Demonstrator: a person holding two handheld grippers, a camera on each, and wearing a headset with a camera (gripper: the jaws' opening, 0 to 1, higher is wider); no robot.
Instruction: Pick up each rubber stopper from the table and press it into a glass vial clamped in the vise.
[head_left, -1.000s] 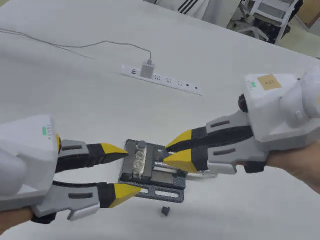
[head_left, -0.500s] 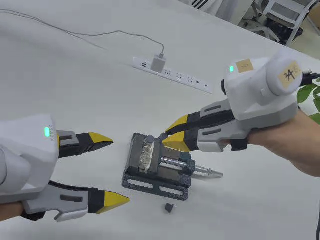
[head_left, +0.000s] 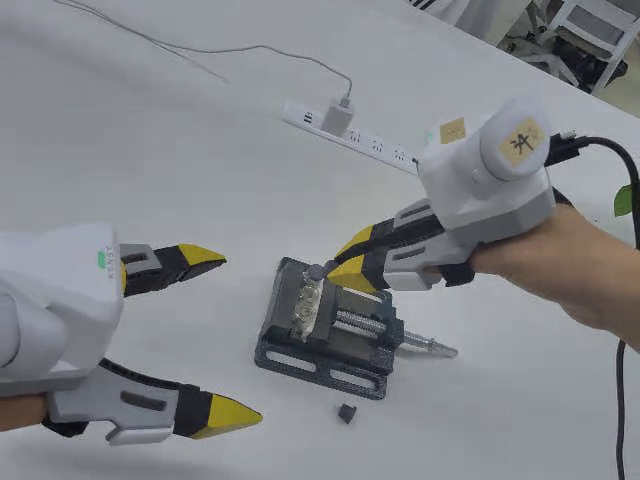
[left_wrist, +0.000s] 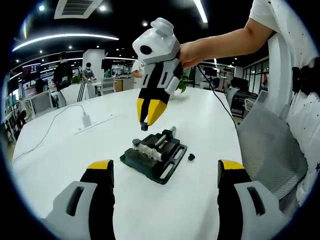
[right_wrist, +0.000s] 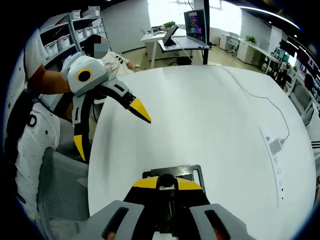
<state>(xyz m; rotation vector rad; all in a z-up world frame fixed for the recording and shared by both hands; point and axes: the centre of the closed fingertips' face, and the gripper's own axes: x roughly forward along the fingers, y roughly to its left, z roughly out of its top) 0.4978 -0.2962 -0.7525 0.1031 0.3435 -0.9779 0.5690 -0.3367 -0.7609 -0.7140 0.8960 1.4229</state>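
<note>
Over the vise: the right gripper (head_left: 338, 264) hangs just above the far end of the vial row, claw pinched together on a dark stopper (left_wrist: 144, 126).
Near left corner of the tabletop: the left gripper (head_left: 238, 337) hovers well clear of the vise, claw spread wide with nothing between the tips.
Tabletop (head_left: 150, 150): white. The vise (head_left: 372, 335) sits toward the near edge and a power strip (head_left: 360, 140) lies toward the far edge.
Vise contents: a short row of clear glass vials (head_left: 305, 305) is clamped upright between its jaws. The exact count is hard to read.
Vial contents: the farthest vial looks capped by a seated stopper (left_wrist: 136, 142). The others appear open, with nothing visible inside.
Spare stopper (head_left: 347, 412): loose on the tabletop between the vise and the near edge, apart from both grippers.
Step in hand: probably lining the pinched stopper up over an open vial beside the capped one.
Doing it well: keep the stopper's axis in line with the vial mouth and lower it straight. Let its narrow end find the opening before pressing.
Pressure: push steadily along the vial's length, since a sideways shove could tip or crack the glass.
Release: open the claw only once the stopper sits level in the neck.
Watch-out: the claw tips are close to the capped vial, so come down without knocking it.
</note>
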